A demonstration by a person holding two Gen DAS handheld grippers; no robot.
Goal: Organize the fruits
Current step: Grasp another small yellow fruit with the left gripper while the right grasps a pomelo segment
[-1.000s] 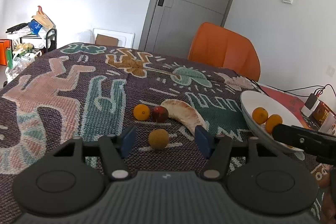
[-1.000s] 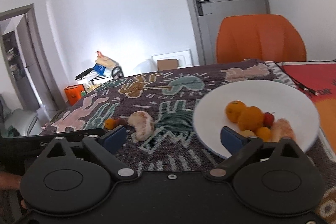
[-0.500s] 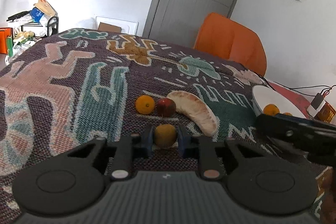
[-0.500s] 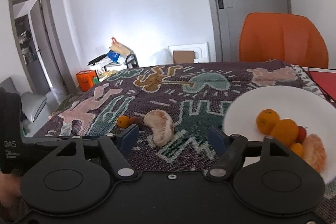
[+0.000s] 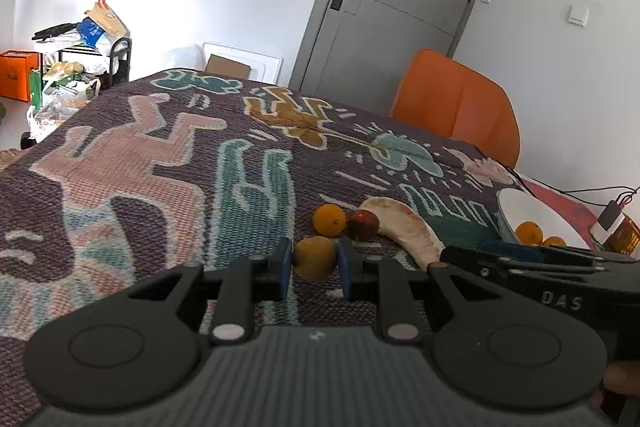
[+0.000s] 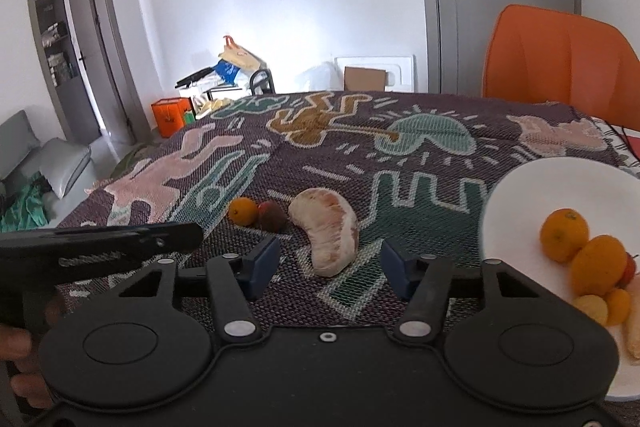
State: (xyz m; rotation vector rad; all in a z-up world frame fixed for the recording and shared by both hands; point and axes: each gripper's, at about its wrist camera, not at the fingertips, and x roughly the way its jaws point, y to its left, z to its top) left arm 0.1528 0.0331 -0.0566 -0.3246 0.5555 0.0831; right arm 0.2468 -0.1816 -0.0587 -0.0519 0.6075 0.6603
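- Right, left tongs (image 5: 315, 269) are clamped on a small yellow-brown fruit (image 5: 315, 257); blue pads touch it on both sides, low over the counter (image 5: 120, 163) with its patterned cloth.
- Can't tell from the left wrist view whether the fruit is clear of the cloth or resting on it.
- Right tongs (image 6: 326, 263) are apart and hold nothing; they sit just short of the pomelo segment (image 6: 328, 229), which lies between the fingers' lines but ahead of them.
- Loose on the cloth: small orange (image 6: 243, 211) and dark red fruit (image 6: 273, 215), touching each other, with the pomelo segment just beside them.
- White bowl (image 6: 552, 183) is on the right and holds several orange fruits plus a peeled piece at its edge.
- Judgement: sorting is partway done; three pieces are out plus the held one.
- Risk 1: the fruit is round and gripped near the pad tips, so a fast swing toward the bowl could roll it out.
- Risk 2: the right tool body lies between the left tongs and the bowl in the left wrist view, so a direct path would clip it.
- Risk 3: the bowl's fruit is piled on one side; a drop from height could bounce one out.
- Risk 4: closing the right tongs on the soft pomelo segment may crush or tear it.
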